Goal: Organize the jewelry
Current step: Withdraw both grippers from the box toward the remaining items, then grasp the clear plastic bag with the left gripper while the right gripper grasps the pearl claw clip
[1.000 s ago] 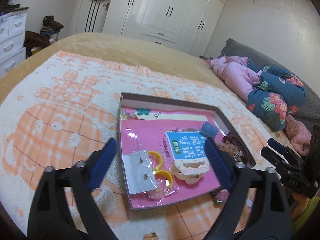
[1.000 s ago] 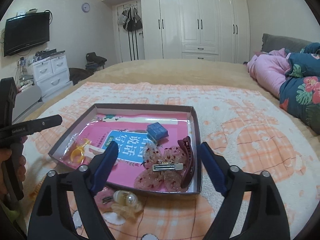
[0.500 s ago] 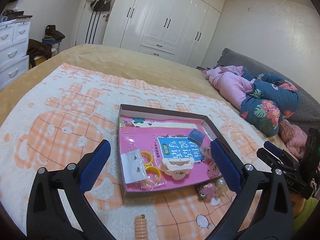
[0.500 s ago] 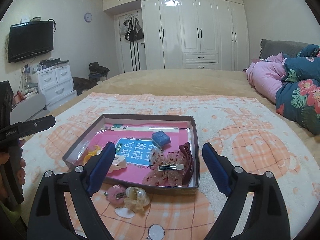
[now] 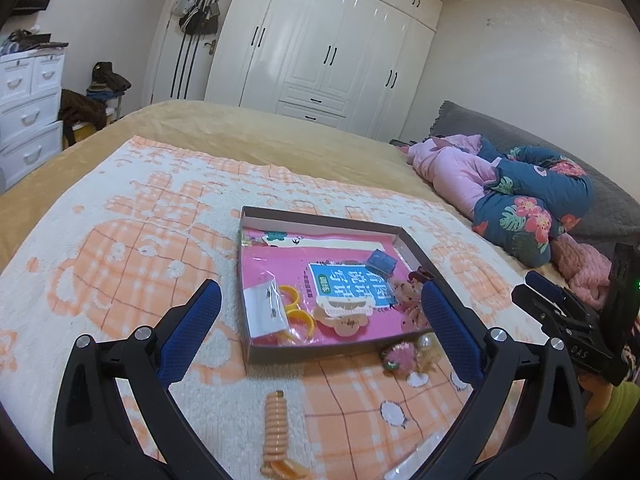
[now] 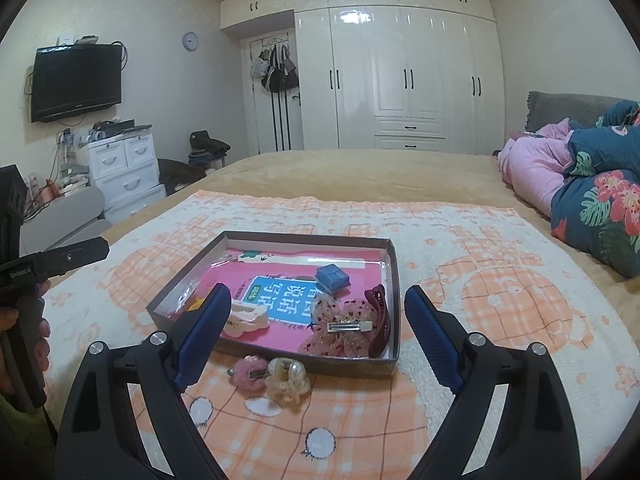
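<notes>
Here the shallow brown tray (image 5: 256, 354) sits on the peach-and-white blanket (image 5: 120, 248), ahead of both claws and touched by neither. The left gripper (image 5: 320, 316) hangs with its 2 blue-padded fingers spread wide, holding nothing, the tray's near edge framed between them. The right gripper (image 6: 318, 324) is just as wide and just as empty, its left pad in front of the tray's near left corner.

In the tray lie a small blue box (image 6: 331, 278), a dark red claw clip (image 6: 378, 322), a sparkly pink bow with a silver clip (image 6: 340, 330), a cream hair clip (image 6: 244, 318), 2 yellow rings (image 5: 296, 308) and a clear packet of earrings (image 5: 264, 310). Just outside the near wall rest a fuzzy pink clip (image 6: 250, 372) and a pearl claw clip (image 6: 286, 378), touching each other.

Only the left view shows the orange spiral hair tie (image 5: 276, 426) on the blanket, near that claw (well short of the tray). Only the right view shows the wall TV (image 6: 76, 82) and the clock (image 6: 191, 41).

The pink card lining the tray carries a blue label (image 6: 286, 298) with large white Chinese characters, upside down from here; I cannot read them. Small white lettering marks each gripper body, too small to make out.
</notes>
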